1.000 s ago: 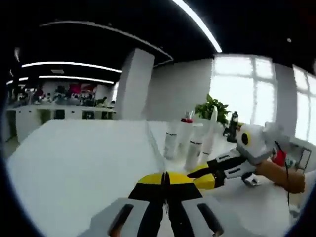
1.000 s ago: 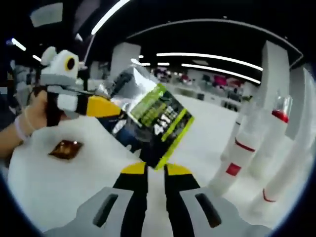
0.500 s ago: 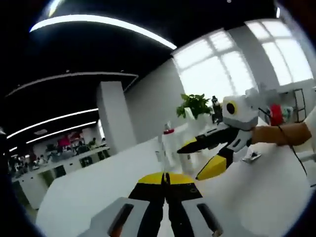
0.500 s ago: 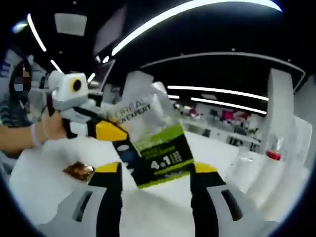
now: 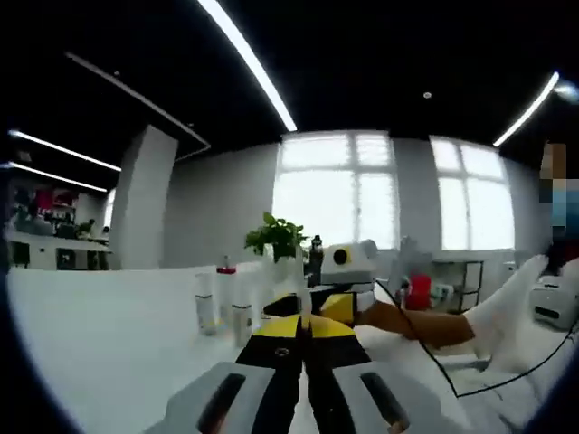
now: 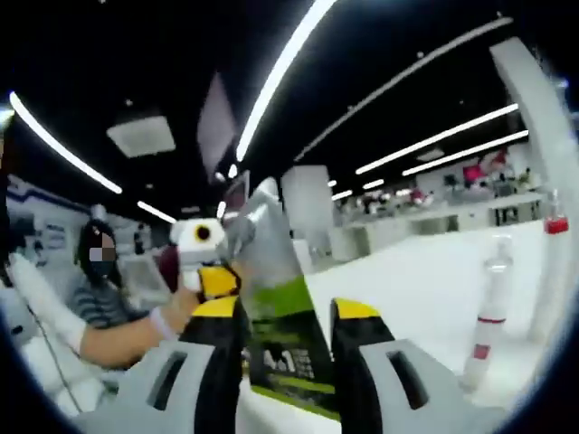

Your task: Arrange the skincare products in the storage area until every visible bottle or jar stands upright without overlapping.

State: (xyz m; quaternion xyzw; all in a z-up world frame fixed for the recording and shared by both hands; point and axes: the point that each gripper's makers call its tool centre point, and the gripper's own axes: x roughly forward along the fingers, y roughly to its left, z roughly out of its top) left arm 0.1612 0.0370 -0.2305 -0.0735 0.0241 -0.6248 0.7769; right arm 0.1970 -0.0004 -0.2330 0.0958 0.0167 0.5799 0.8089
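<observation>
the pouch (image 6: pixel 276 334) stands upright between the right tongs (image 6: pixel 288 312), which sit wide around it; the left tongs (image 5: pixel 304 327) pinch its top edge; bottles (image 5: pixel 222 303) stand beyond on the bench (image 5: pixel 99 316).

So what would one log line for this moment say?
left gripper: shut on sachet | right gripper: open around sachet | bottles: upright on table
</observation>
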